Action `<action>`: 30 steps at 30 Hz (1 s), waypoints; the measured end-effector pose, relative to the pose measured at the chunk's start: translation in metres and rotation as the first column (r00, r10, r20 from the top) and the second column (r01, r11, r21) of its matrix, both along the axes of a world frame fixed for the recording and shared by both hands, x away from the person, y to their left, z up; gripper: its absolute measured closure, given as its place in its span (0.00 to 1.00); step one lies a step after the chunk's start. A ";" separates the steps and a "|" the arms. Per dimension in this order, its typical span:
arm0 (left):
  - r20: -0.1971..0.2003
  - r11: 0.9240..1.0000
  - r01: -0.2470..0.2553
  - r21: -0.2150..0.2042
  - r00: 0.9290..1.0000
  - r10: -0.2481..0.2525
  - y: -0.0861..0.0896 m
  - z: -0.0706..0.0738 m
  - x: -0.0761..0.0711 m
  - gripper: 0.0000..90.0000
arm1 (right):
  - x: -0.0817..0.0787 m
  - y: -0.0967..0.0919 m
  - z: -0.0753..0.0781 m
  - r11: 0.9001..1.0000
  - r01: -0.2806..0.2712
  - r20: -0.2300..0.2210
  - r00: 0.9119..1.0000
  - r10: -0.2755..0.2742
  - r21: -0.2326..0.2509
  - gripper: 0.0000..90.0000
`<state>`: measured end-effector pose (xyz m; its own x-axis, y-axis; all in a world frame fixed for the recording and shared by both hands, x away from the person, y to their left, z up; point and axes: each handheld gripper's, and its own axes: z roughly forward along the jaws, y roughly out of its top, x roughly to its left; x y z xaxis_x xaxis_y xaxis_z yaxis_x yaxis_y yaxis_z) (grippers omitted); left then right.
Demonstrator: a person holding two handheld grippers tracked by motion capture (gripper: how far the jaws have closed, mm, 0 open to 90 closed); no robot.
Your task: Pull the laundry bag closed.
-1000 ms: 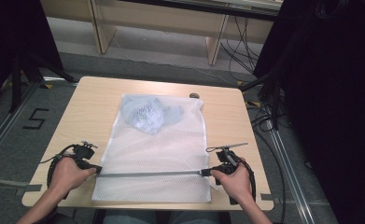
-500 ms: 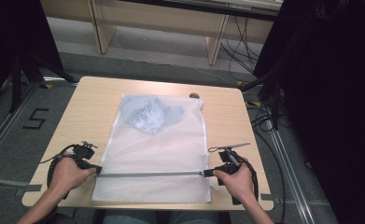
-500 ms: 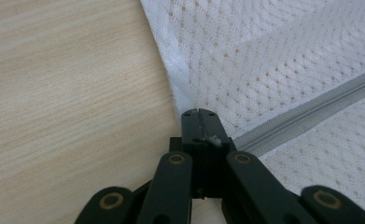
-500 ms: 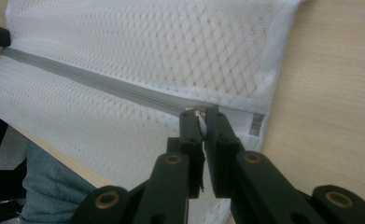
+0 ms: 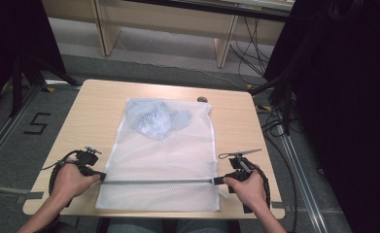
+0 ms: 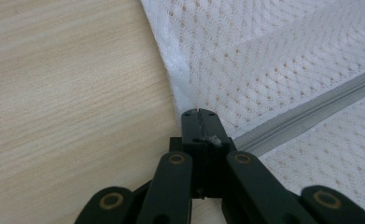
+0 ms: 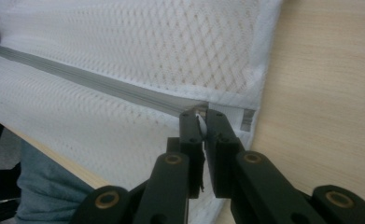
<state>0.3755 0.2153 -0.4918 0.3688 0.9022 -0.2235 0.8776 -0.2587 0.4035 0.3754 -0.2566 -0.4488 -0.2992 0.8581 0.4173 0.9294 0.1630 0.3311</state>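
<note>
Lying flat on the pale wooden worktop point(image 5: 95, 104), a white mesh laundry bag point(image 5: 170, 160) reaches from near the far edge down to the edge nearest the person. A grey zipper point(image 5: 158, 182) crosses the bag from side to side, close to its near end. Inside the bag, at its far end, sits a bundle of bluish cloth point(image 5: 153, 119), seen through the mesh.

At the zipper's left end, the left gripper point(image 5: 101, 176) has its fingers point(image 6: 192, 128) pressed together, with a scrap of the bag's white edge pinched between them where the zipper tape meets the seam. The person's left hand point(image 5: 71, 182) wraps the gripper's body just left of the bag.

At the zipper's right end, the right gripper point(image 5: 215, 181) has its fingers point(image 7: 189, 126) nearly together, clamped on a small white zipper pull point(image 7: 200, 122) that shows in the narrow slit between them. The right hand point(image 5: 248, 187) holds that gripper just right of the bag, above the worktop's near edge.

A small round dark object point(image 5: 202, 99) lies on the worktop just beyond the bag's far right corner.
</note>
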 end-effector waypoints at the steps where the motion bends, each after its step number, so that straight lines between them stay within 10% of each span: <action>1: 0.000 1.000 0.000 0.000 1.000 0.000 0.000 0.000 0.000 1.00 | 0.000 0.000 -0.001 1.000 -0.011 0.015 1.000 0.011 -0.002 0.96; 11: 0.003 1.000 0.001 -0.001 1.000 -0.001 0.000 0.000 0.000 1.00 | 0.003 -0.002 -0.005 0.999 0.011 -0.027 1.000 -0.012 -0.031 0.96; 12: -0.001 1.000 0.011 0.007 1.000 -0.011 0.001 0.000 0.000 1.00 | 0.000 0.001 -0.002 0.999 0.037 -0.091 0.995 -0.039 -0.027 0.96; 13: -0.002 1.000 0.012 0.007 1.000 -0.012 0.001 0.000 0.000 1.00 | 0.003 -0.003 -0.006 0.998 -0.015 -0.035 0.999 0.013 -0.069 0.96; 18: 0.015 1.000 0.000 0.002 1.000 0.000 0.000 0.000 -0.001 1.00 | 0.000 0.001 -0.006 0.999 0.016 -0.092 0.996 -0.019 -0.036 0.94; 20: 0.013 1.000 0.014 0.012 1.000 -0.014 0.001 0.000 -0.001 1.00 | 0.003 -0.003 -0.010 1.000 -0.007 -0.006 1.000 0.007 -0.026 0.88; 26: 0.031 0.999 0.012 0.031 0.999 -0.013 0.000 0.003 -0.003 0.93 | 0.001 -0.010 -0.005 0.999 0.043 0.007 0.999 -0.043 -0.006 0.82; 30: 0.101 0.999 0.027 0.034 0.994 -0.030 0.005 0.008 -0.003 0.88 | 0.002 -0.019 -0.005 0.998 0.066 0.008 0.998 -0.066 -0.004 0.80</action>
